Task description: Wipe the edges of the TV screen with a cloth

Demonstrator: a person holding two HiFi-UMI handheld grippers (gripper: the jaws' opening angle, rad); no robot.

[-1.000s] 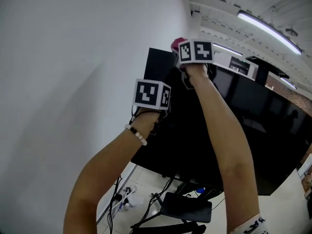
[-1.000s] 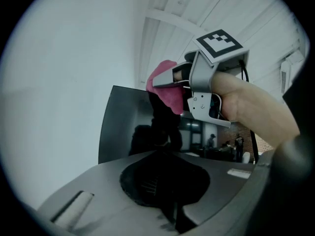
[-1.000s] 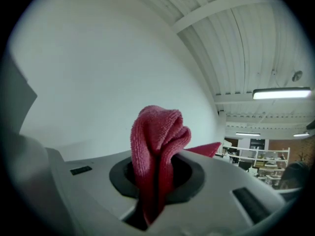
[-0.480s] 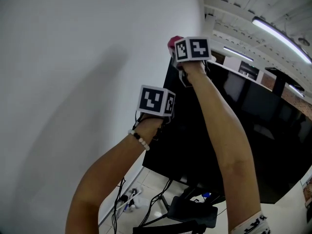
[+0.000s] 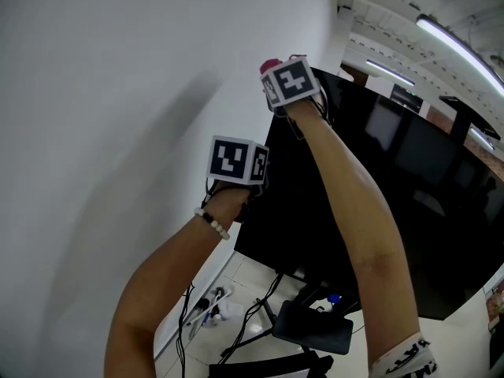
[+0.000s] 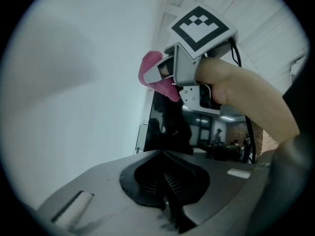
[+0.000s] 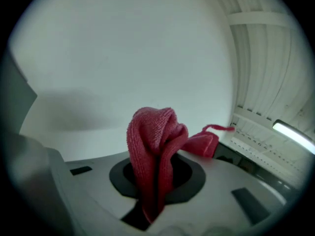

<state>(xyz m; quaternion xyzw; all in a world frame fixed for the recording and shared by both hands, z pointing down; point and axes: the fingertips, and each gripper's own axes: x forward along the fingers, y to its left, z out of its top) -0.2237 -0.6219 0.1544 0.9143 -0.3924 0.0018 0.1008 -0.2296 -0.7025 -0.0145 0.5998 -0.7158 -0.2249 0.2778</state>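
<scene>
The right gripper (image 7: 152,191) has its jaws clamped on the red cloth (image 7: 150,132), held at the upper left corner of the TV (image 5: 409,179), beside the wall (image 5: 118,93). The cloth is judged soft, light and limp; grip it at the bunched fold. Its long axis runs out along the jaws, with a tail trailing right. The left gripper (image 6: 167,191) has its jaws together and empty.

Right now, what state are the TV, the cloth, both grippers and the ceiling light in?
TV: screen dark, upright.
Cloth: bunched, pinched, sticking out past the jaws.
Right gripper: shut on the cloth, raised at the TV's top corner.
Left gripper: shut, empty, lower, beside the TV's side edge.
Ceiling light: on.
</scene>
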